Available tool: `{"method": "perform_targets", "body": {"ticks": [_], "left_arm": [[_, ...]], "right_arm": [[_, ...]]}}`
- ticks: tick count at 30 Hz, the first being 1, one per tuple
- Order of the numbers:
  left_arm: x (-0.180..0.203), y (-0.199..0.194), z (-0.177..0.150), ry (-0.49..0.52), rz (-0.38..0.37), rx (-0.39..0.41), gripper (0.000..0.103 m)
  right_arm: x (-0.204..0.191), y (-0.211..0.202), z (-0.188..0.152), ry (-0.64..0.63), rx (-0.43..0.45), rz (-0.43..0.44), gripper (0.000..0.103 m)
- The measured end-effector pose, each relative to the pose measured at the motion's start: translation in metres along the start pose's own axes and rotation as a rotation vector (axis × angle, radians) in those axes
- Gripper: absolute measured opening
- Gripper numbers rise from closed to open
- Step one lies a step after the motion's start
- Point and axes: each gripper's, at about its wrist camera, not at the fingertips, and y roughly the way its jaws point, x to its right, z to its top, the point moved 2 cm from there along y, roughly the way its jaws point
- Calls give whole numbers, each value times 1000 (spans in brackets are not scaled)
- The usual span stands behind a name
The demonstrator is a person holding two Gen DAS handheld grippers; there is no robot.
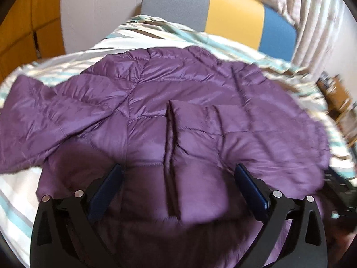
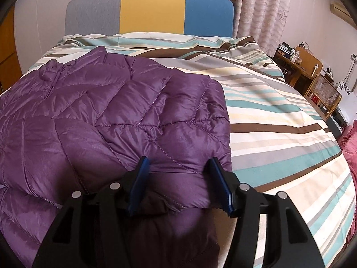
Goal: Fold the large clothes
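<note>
A purple quilted puffer jacket lies spread on a striped bed. One sleeve stretches out to the left. The other sleeve is folded across the body. My left gripper is open and empty, its fingers either side of the folded sleeve, just above it. In the right wrist view the jacket fills the left half. My right gripper is open over the jacket's right edge, with a bulge of fabric between the blue fingers.
A headboard in grey, yellow and blue stands at the far end of the bed. Striped bedding extends right of the jacket. A wooden table and chair stand beyond the bed's right side. Curtains hang behind.
</note>
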Motion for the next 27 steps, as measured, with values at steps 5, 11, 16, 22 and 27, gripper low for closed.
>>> {"method": "perform_targets", "body": {"ticks": [5, 11, 16, 22, 27], "left_arm": [[-45, -34, 0, -148, -31, 70, 100], [-133, -69, 0, -342, 121, 155, 100], [-203, -90, -17, -547, 167, 188, 100], [-261, -109, -44, -735, 203, 237, 99], [-288, -119, -60, -845, 197, 291, 82]], "right_arm": [[0, -1, 0, -1, 0, -3, 57], [0, -1, 0, -2, 1, -3, 57], [1, -1, 0, -2, 1, -5, 58], [1, -1, 0, -3, 2, -5, 58], [1, -1, 0, -3, 2, -4, 58]]}}
